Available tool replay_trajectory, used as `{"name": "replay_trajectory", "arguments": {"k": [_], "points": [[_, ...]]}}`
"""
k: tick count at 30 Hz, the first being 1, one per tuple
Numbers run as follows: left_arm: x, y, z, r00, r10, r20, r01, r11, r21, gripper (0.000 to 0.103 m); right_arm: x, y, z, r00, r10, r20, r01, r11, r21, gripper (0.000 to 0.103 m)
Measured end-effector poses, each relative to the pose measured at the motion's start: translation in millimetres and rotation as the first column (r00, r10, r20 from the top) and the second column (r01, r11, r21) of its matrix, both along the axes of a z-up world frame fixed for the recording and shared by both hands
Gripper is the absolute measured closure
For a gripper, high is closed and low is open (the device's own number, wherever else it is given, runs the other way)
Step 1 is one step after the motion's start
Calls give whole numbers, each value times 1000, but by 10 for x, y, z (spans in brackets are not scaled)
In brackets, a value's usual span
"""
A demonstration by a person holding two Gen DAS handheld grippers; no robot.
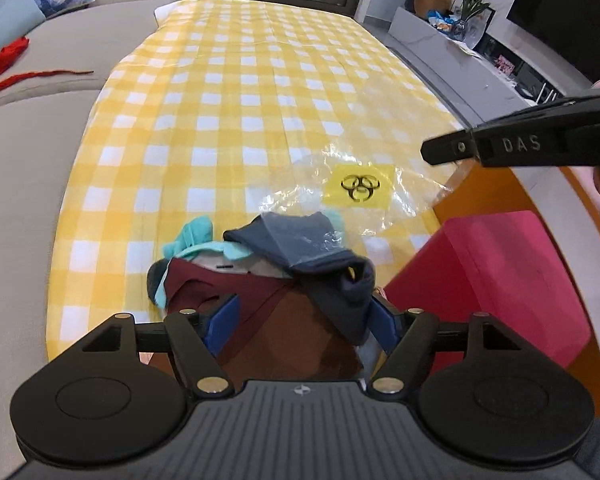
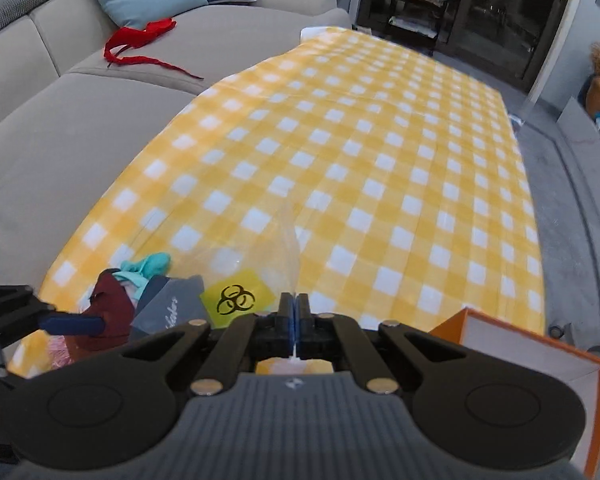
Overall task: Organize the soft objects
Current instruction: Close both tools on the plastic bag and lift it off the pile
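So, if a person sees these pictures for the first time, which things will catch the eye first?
Probably the yellow checked tablecloth, which fills the middle of both views. Next, the clear plastic bag with a yellow biohazard label near the table's near edge, pinched by the right gripper. Beside it lies a pile of soft clothes, in front of the open left gripper.

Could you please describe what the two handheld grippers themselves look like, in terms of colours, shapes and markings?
Both the left gripper and the right gripper are matte black, with a ribbed grey body bearing a small emblem, two round discs, angled linkage arms with silver pins, and blue-padded jaws. The right one's side reads "DAS". No cables or sleeves show.
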State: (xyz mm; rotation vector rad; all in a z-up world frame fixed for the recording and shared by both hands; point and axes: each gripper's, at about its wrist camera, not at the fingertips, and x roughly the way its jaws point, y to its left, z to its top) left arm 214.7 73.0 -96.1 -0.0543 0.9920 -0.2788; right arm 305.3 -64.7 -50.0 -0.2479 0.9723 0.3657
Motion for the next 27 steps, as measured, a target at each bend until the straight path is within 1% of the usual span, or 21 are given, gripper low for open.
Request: {"name": "replay_trajectory", "arguments": {"k": [4,5,7,8,9,10,11,12,16,19,23,27], "points": [[24,-122,5,999,-27,20,27,1000,-16,18,18,-58,-62,999,-41,27,42,999,-30,103],[32,-163,6,999,-42,32,43,999,-9,19,34,-96,-71,998,-53,21,53,998,-18,103],[82,-226,-25,998,-49,30,49,999,22,31,46,-137,-104,999,-51,-12,51,999,9,103],[112,-248,-45,999,-50,20,50,999,20,42,29,-128,-123,999,-47,-14,47,999,7,103],[131,-259,-57,999,-50,17,50,999,12,56,3,-116,-136,999,-40,-12,40,999,4,103],[153,-263,-66,999,-48,14,48,999,4,65,-15,-114,-143,999,-32,-11,32,999,6,103],[182,-264,-78,999,-49,-1,49,999,1,88,-31,-114,-146,1000,-26,-15,26,1000,11,103],[186,-258,-79,999,-44,-5,44,999,-3,98,-45,-116,-145,1000,-25,-19,25,1000,16,103],[120,-201,45,999,-30,13,30,1000,-1,100,-94,-155,-59,1000,-13,-12,13,999,47,103],[49,-86,232,999,-6,48,5,1000,22,100,-152,-170,108,1000,3,11,-4,996,90,103],[-97,82,556,994,35,101,-39,998,40,100,-294,-164,430,998,13,69,-24,988,153,103],[-322,190,938,983,83,167,-92,995,49,100,-514,-220,794,993,23,116,-49,974,223,103]]}}
